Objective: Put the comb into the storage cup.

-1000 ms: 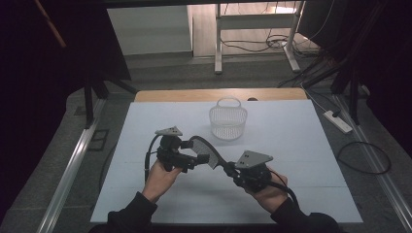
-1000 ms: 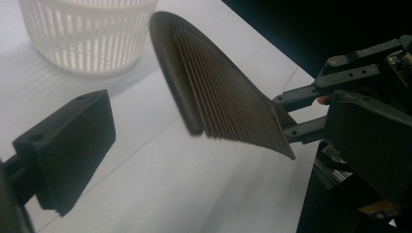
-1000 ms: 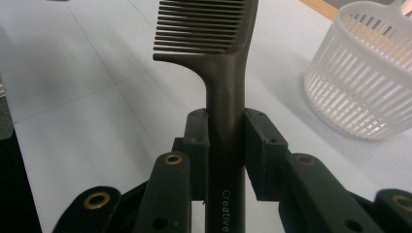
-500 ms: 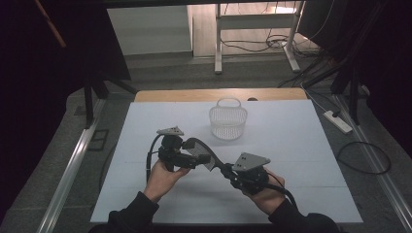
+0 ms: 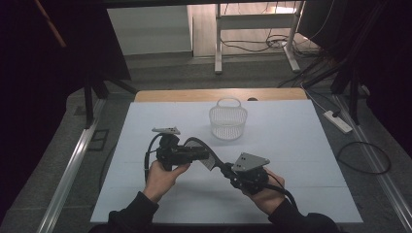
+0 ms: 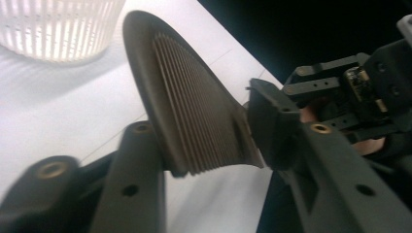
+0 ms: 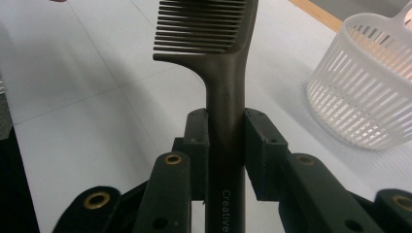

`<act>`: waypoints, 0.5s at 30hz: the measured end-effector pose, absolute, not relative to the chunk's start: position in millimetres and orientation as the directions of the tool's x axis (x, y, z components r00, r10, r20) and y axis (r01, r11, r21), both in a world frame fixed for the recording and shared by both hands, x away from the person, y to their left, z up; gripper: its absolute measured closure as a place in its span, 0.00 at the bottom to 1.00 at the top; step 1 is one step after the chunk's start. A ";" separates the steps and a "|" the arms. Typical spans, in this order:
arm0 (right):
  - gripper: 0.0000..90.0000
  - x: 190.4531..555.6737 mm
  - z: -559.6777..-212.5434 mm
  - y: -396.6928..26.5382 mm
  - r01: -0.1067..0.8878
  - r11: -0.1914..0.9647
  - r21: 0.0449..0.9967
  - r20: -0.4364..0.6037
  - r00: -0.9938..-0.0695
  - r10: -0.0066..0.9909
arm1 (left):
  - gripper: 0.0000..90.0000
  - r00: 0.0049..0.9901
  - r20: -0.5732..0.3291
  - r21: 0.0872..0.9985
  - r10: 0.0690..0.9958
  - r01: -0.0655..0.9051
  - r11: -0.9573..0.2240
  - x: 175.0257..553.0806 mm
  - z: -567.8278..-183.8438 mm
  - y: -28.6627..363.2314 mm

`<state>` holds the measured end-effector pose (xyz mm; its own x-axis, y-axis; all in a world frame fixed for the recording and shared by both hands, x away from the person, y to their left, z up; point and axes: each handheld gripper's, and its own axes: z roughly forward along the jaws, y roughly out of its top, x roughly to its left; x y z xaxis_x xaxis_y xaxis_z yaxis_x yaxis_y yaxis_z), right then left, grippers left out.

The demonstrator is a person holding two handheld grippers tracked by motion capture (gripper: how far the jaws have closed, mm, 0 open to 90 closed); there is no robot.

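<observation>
Left gripper (image 5: 206, 156) jaws just closed onto comb (image 6: 194, 111) head, right gripper (image 5: 227, 171) jaws clamped on its handle.

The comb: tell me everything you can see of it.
The comb is dark, matte, plastic-looking, with a row of fine teeth, a curved back and a long handle printed "Creative". It is held above the white table near the basket. The right gripper clamps its handle; the left gripper, whose jaws have just been closing, holds its toothed end.
</observation>
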<state>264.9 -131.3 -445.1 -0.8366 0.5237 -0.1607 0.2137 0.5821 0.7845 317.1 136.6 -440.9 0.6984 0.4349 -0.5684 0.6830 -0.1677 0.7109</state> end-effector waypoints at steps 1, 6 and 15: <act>0.81 265.1 -445.2 -131.3 0.213 0.582 0.785 -0.162 -0.836 0.524 | 0.71 0.697 -0.573 0.709 0.430 0.685 -0.166 317.2 -441.0 136.7; 0.81 265.3 -445.0 -131.6 0.210 0.580 0.787 -0.164 -0.835 0.525 | 0.81 0.688 -0.592 0.697 0.419 0.698 -0.161 317.7 -442.1 137.5; 0.80 264.6 -447.5 -129.6 0.194 0.598 0.778 -0.196 -0.829 0.524 | 0.92 0.644 -0.672 0.649 0.364 0.750 -0.128 319.8 -446.1 138.6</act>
<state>264.6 -129.6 -447.5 -0.8287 0.5242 -0.1960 0.1944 0.5981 0.7775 319.8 138.6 -446.1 0.6444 0.3642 -0.6724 0.7497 -0.1278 0.6493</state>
